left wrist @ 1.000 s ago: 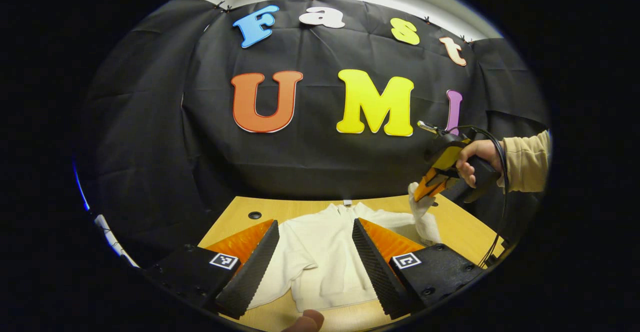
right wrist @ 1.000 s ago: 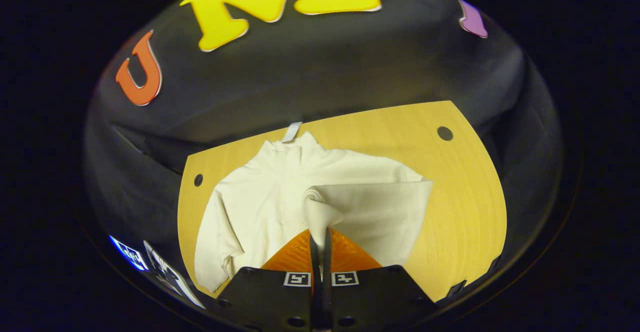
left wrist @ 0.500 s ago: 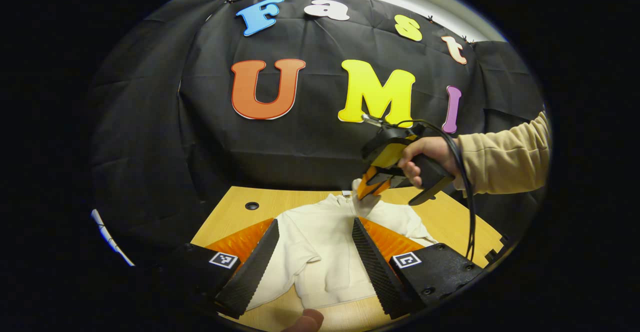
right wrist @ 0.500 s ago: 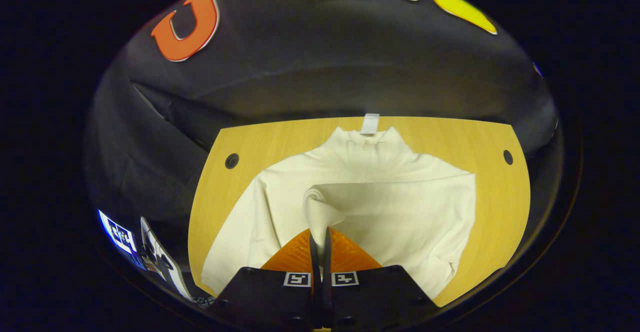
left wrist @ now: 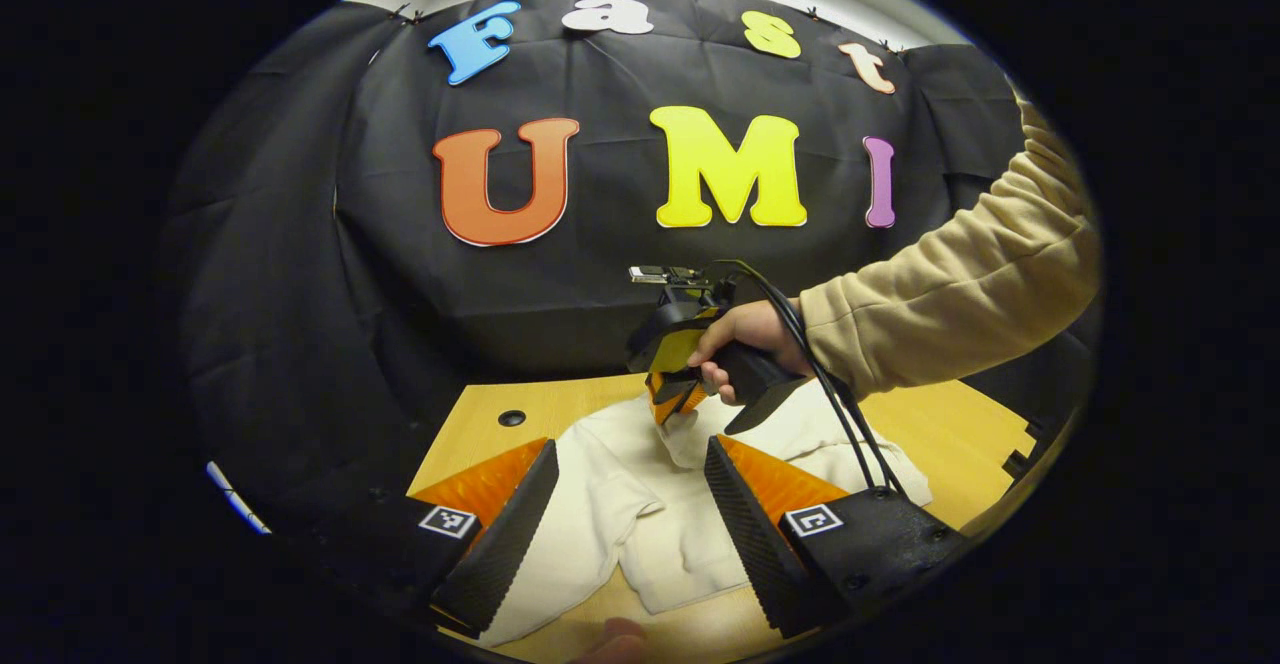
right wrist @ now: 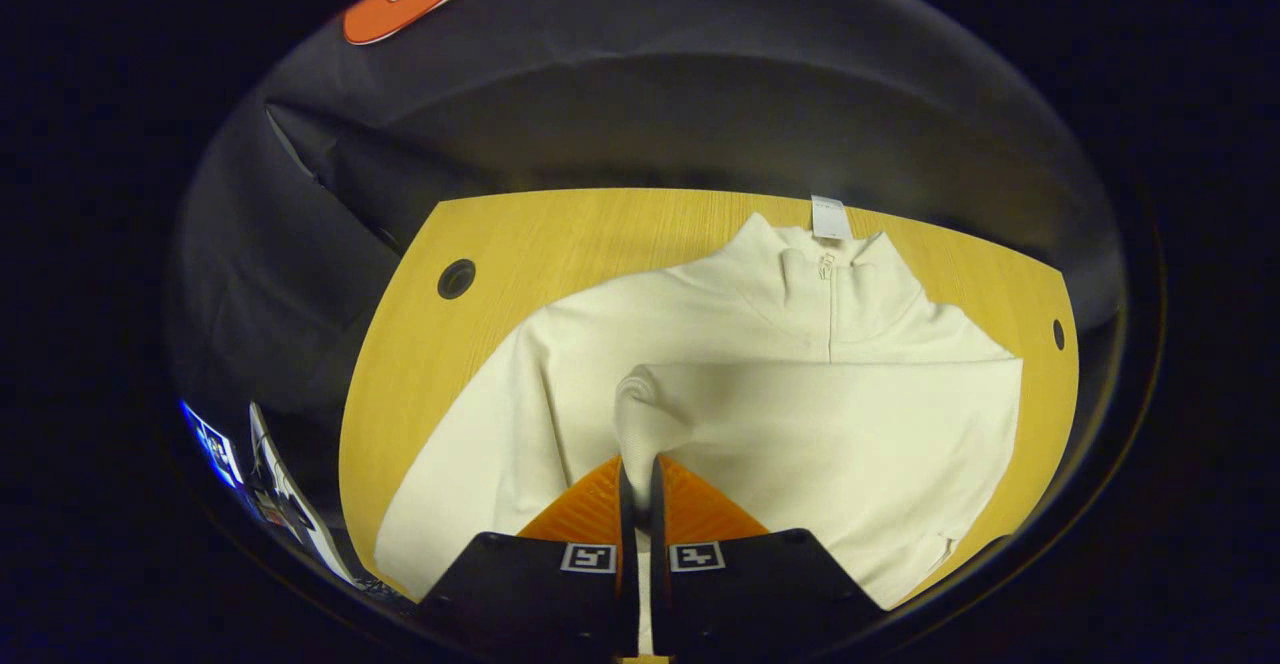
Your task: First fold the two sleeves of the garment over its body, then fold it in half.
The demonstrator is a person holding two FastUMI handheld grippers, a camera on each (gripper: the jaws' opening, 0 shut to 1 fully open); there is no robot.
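A white zip-neck garment [right wrist: 760,334] lies flat on the wooden table [right wrist: 560,234], collar away from me. My right gripper [right wrist: 640,469] is shut on the cuff of one sleeve [right wrist: 830,414], which stretches across the garment's body. In the left gripper view, that right gripper [left wrist: 672,411] hangs over the middle of the garment [left wrist: 650,524], held by a hand in a beige sleeve [left wrist: 950,284]. My left gripper [left wrist: 630,504] stands open above the garment's near part, nothing between its fingers. The other sleeve [left wrist: 590,514] lies out to the left side.
The table has a round hole [right wrist: 456,278] at its far left and another [right wrist: 1056,334] at the far right. A cable [left wrist: 840,404] trails from the right gripper. Some white and blue objects [right wrist: 270,484] sit beyond the table's left edge. A fingertip [left wrist: 612,638] shows below.
The right gripper has carried the sleeve cuff leftward from the garment's right side over its body, and the arm reaches farther in. The left gripper stays open in much the same place.
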